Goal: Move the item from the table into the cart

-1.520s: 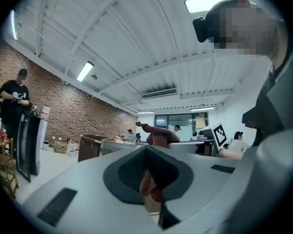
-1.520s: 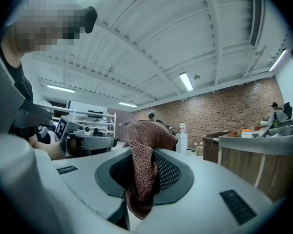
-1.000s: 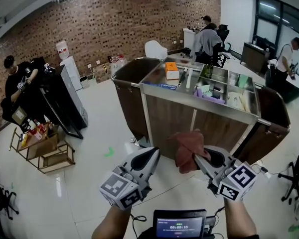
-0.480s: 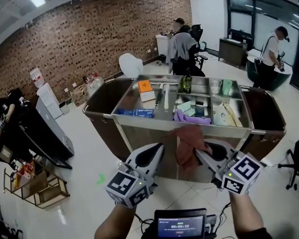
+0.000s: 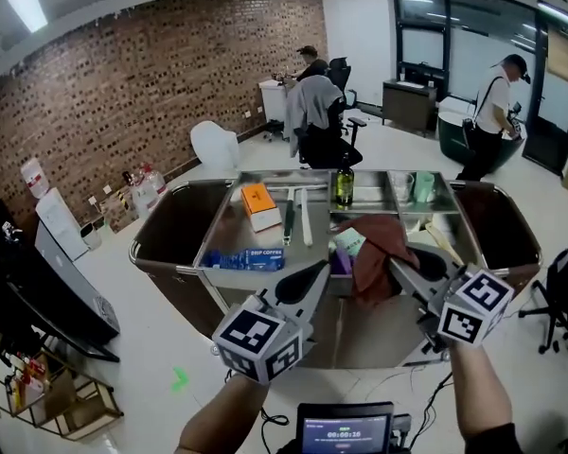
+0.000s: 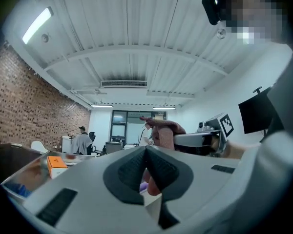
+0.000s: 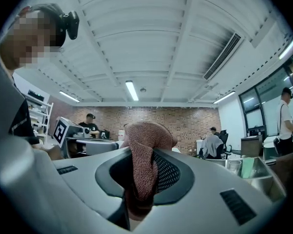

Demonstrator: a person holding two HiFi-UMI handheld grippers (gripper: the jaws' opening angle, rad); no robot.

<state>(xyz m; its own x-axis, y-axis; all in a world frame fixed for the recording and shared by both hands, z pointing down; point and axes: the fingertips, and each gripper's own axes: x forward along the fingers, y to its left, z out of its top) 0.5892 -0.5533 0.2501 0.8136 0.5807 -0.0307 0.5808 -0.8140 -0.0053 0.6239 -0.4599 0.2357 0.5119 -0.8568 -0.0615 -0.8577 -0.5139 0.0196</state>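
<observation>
Two tools level at the near rim of the cart (image 5: 175, 225). Right tool (image 5: 398, 265) clamped on a reddish knit cloth (image 5: 379, 252), hanging before the middle bins and hiding part of them; left tool (image 5: 314, 274) pinched shut, empty. Farther: orange box (image 5: 259, 203), dark bottle (image 5: 345, 186). Weave between pads (image 7: 171, 172) plain only in right gripper view. Cart's base hidden behind the tools.

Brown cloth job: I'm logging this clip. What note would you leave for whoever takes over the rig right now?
Left tool: jaws together, nothing between them.
Right tool: shut on the brown cloth, which hangs from it.
Where: the cloth is held in the air at the front edge of the cart, not yet in it.
Done: cloth picked up and brought to the cart.
Left: lower it into a compartment, open the jaws, pull back.
</observation>
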